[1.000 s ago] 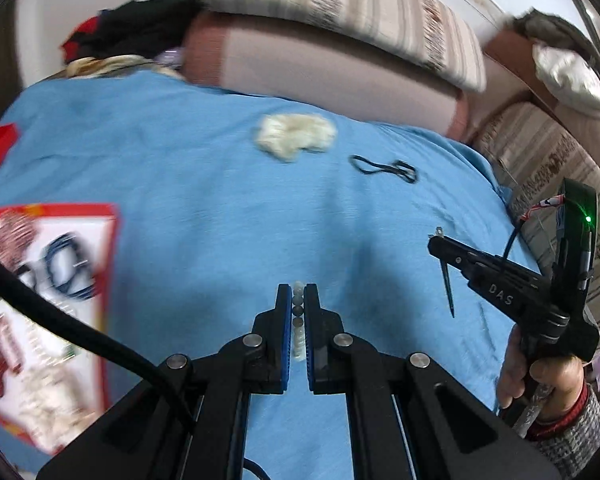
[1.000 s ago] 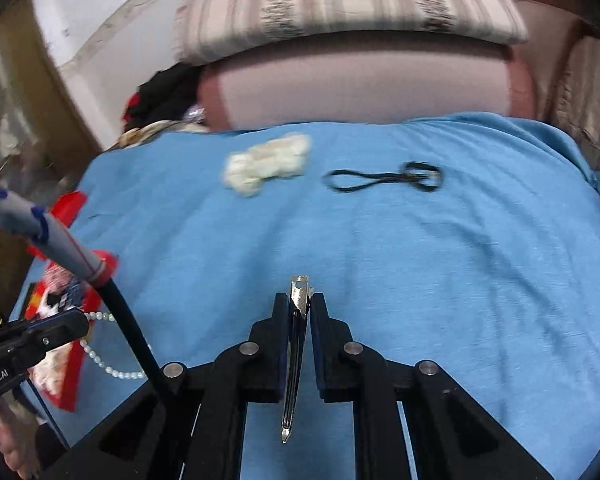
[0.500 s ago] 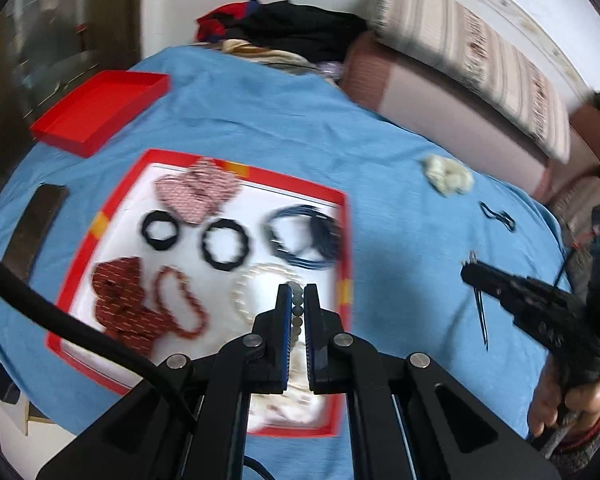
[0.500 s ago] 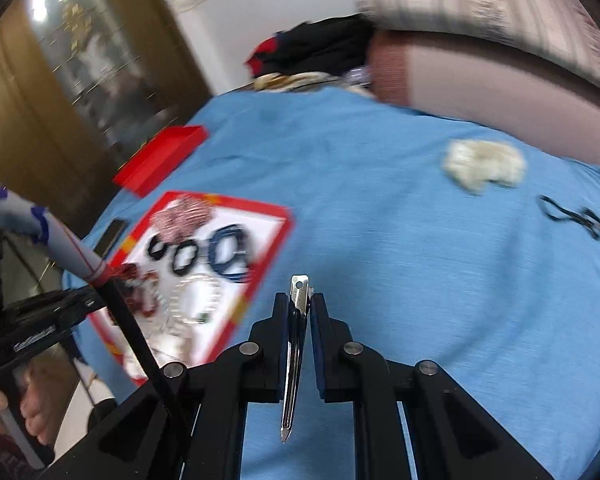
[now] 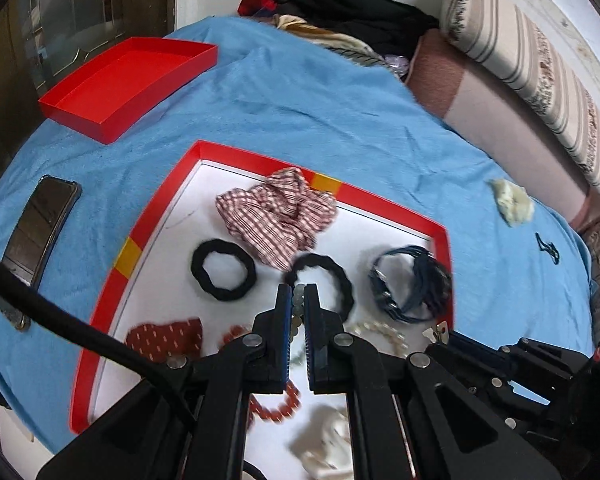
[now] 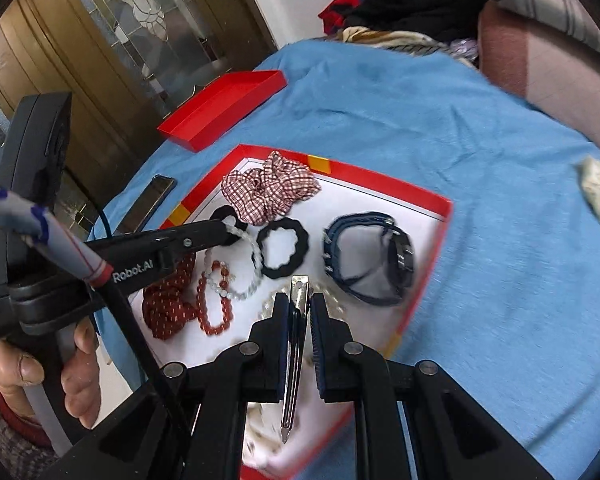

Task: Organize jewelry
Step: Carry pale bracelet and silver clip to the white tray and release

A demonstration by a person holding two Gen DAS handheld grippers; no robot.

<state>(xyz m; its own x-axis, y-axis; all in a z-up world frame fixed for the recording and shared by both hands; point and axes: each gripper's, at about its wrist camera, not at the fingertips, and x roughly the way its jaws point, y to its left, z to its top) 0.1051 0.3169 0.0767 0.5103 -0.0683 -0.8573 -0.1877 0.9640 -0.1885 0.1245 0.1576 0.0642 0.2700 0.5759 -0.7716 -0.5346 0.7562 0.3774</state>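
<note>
My left tool (image 5: 298,300) grips beads (image 6: 236,280), right tool (image 6: 300,304) a clip (image 6: 294,352); tray (image 5: 380,200) mostly filled, scrunchie (image 5: 512,200) left upper right.

- A blue blanket (image 5: 340,120) covers the surface.
- A dark phone (image 5: 36,240) lies flat on the blanket's left part.
- A striped pillow (image 5: 540,72) rests along a pink cushion (image 5: 500,120) at the far right.
- A heap of black and red clothes (image 5: 340,4) sits against the wall.
- A wooden door with patterned glass (image 6: 140,32) stands at the left.
</note>
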